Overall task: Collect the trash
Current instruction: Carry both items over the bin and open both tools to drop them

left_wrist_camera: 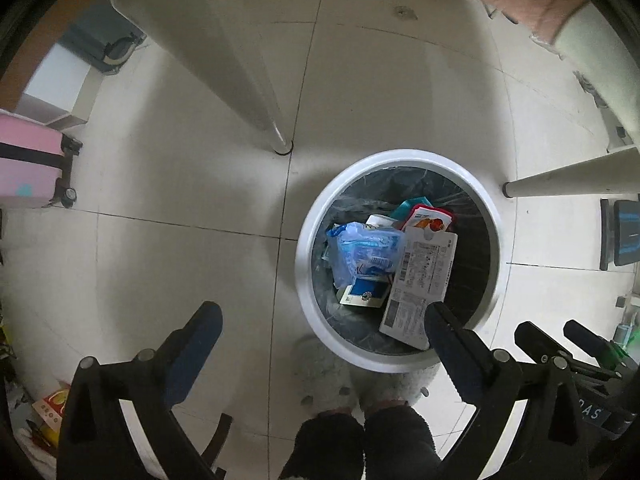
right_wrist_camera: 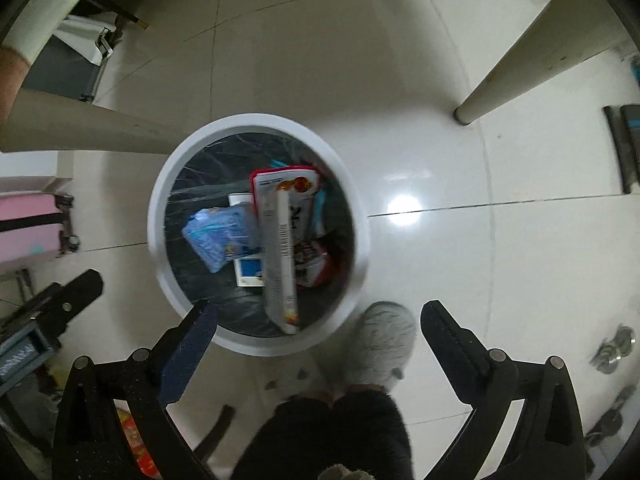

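the pale tiled floor (left_wrist_camera: 168, 184) fills most of what i see, both of my tools aimed straight down at it. white table legs (left_wrist_camera: 256, 92) come in around the edges, and a pink suitcase (left_wrist_camera: 28, 160) stands off to one side, well apart from the work.

the white round bin (left_wrist_camera: 310, 280) stands on the floor just in front of my fuzzy slippers (right_wrist_camera: 384, 340), lined with a dark bag (left_wrist_camera: 472, 240), so i judge it sits close on purpose: i only have to hold things over it and let go.

inside the bin lies the trash. a long white printed carton (left_wrist_camera: 420, 276) leans against the near wall, its lower end near the rim; in the right view it looks smeared, so it may be mid-fall or only blurred, i cannot tell which. beside it is a crumpled blue plastic wrapper (left_wrist_camera: 368, 252), a red-and-white packet (left_wrist_camera: 430, 218) farther back, and a small blue-and-white box (left_wrist_camera: 366, 292) underneath.

my left gripper (left_wrist_camera: 324, 320) has its jaws spread wide with nothing between them, one finger overlapping the carton's lower end in view only. my right gripper (right_wrist_camera: 320, 316) is spread just as wide and empty, framing the near rim.

a red packet (left_wrist_camera: 54, 400) lies on the floor at the lower left edge, outside the bin; i judge that may still need collecting.
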`<state>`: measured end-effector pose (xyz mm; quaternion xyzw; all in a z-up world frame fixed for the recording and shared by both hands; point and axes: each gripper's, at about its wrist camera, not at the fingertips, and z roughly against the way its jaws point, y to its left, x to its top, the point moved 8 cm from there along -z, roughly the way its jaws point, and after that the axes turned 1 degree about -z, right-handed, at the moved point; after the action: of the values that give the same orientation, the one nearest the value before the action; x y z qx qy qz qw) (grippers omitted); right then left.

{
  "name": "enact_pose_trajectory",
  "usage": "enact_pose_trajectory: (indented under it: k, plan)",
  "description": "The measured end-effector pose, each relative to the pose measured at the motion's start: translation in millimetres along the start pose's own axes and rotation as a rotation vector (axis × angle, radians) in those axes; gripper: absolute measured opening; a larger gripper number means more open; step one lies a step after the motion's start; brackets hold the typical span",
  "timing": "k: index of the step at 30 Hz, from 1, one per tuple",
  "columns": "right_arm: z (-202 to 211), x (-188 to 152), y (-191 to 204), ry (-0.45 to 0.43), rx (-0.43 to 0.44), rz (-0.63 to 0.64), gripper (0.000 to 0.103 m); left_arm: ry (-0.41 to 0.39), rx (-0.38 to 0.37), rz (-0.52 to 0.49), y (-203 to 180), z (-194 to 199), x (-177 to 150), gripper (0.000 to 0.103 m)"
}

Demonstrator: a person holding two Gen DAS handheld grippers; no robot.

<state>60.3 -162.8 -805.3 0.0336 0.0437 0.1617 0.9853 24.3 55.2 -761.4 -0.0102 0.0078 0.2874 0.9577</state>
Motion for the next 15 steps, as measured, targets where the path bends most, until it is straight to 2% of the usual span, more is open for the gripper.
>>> enact_pose_trajectory:
  k: [6, 15]
  plan:
    - [35.0, -9.5, -4.8, -0.029, -0.038, 0.021, 0.103, -0.020, 0.020, -0.014, -3.4, 33.3, -10.5, 0.103]
    - [133.9, -38.9, 0.3, -0.058, -0.063, 0.042, 0.103, -0.032, -0.001, -0.034, -9.4, 119.6, -38.5, 0.103]
